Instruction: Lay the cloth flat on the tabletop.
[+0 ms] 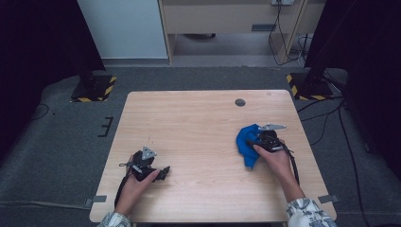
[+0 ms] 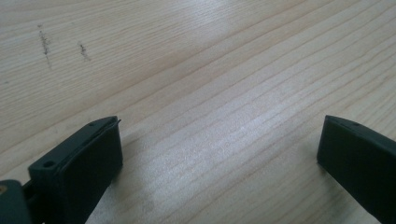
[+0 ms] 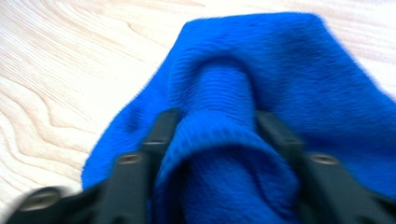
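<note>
A crumpled blue cloth (image 1: 247,140) lies on the right part of the wooden table (image 1: 198,118). My right gripper (image 1: 258,141) is down on it from the right, held by a hand. In the right gripper view, a fold of the blue cloth (image 3: 280,70) bulges up between the two black jaws of the right gripper (image 3: 217,119), which pinch it from both sides. My left gripper (image 1: 163,172) rests low near the table's front left. In the left gripper view, the left gripper (image 2: 219,140) has its jaws wide apart over bare wood, with nothing between them.
A small dark round disc (image 1: 240,102) sits in the tabletop at the back right. Two stands with yellow-black striped bases (image 1: 92,88) (image 1: 306,87) flank the far end on the grey floor. Cables (image 1: 331,113) run along the right side.
</note>
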`<action>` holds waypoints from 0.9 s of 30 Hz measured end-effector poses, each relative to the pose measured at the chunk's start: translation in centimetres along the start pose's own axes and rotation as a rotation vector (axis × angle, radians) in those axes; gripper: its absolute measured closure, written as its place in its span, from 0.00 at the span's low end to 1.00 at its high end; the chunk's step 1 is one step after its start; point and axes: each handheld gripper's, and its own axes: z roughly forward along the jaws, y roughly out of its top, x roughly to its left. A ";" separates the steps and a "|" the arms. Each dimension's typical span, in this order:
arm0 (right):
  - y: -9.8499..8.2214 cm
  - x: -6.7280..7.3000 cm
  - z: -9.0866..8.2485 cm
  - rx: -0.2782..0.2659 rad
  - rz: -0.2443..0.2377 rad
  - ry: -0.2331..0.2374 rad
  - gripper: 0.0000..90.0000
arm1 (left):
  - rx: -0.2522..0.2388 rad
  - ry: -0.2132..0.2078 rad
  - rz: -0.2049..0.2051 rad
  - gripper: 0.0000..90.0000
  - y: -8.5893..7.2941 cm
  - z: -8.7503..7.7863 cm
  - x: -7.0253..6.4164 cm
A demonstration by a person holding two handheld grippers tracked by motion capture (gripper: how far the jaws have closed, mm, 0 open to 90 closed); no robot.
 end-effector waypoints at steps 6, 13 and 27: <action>0.2 0.0 -0.4 -0.023 -0.010 0.020 0.78 | -0.001 0.004 -0.004 0.00 -0.1 -0.1 0.0; 1.9 3.1 -2.2 -0.121 -0.038 0.114 0.79 | -0.001 0.003 -0.004 0.00 -0.1 -0.1 0.0; 3.5 13.1 -1.3 -0.143 -0.133 0.310 0.77 | -0.002 0.002 -0.005 0.00 0.0 0.0 0.0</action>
